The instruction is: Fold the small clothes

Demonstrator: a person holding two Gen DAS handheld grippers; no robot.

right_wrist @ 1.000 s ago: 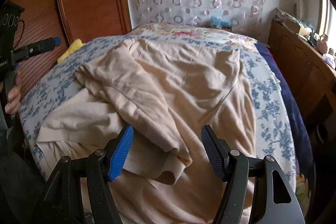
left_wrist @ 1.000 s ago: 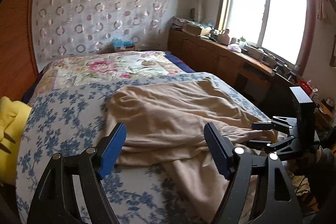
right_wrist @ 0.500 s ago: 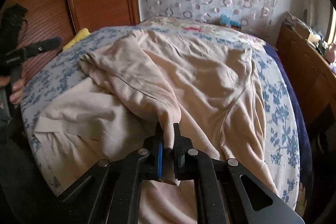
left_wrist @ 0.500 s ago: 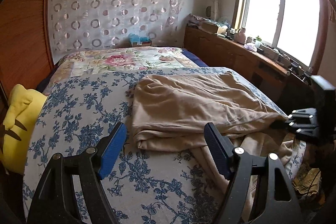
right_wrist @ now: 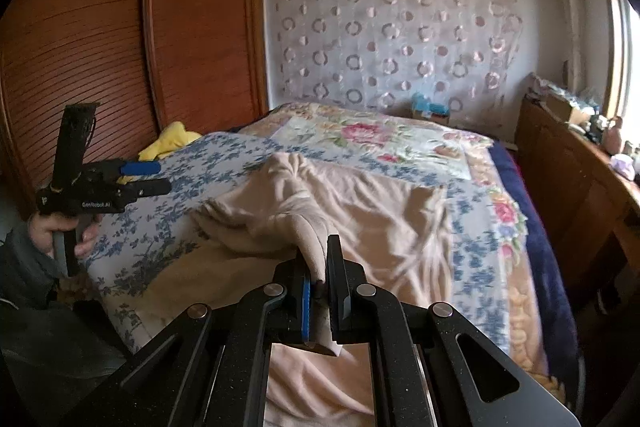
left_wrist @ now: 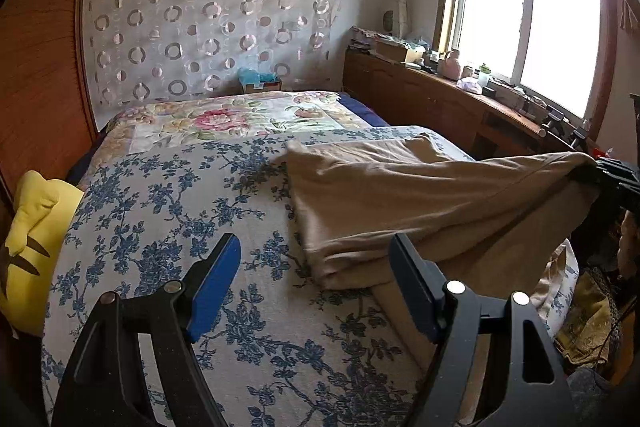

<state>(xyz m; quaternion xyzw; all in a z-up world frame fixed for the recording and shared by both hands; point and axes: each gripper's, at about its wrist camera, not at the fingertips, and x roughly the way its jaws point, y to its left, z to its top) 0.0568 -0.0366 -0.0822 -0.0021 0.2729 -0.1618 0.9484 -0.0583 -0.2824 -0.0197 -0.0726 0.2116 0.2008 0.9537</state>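
A beige garment point(left_wrist: 400, 195) lies crumpled on the blue-flowered bedspread point(left_wrist: 168, 195), toward the bed's right side. In the right wrist view the beige garment point(right_wrist: 360, 219) rises in a stretched ridge to my right gripper point(right_wrist: 318, 267), which is shut on a fold of it and holds it lifted above the bed. My left gripper point(left_wrist: 316, 267) is open and empty, hovering over the bedspread just left of the garment's near edge. It also shows in the right wrist view point(right_wrist: 140, 179) at the bed's left side, held by a hand.
A yellow plush toy point(left_wrist: 28, 235) lies at the bed's left edge by the wooden wardrobe point(right_wrist: 120, 47). A floral quilt point(left_wrist: 232, 119) covers the bed's far end. A cluttered wooden sideboard point(left_wrist: 460, 99) runs under the window on the right.
My right gripper closed on a fold of the beige garment and lifted it up and back, pulling the cloth taut. My left gripper stayed open and drew away to the left.
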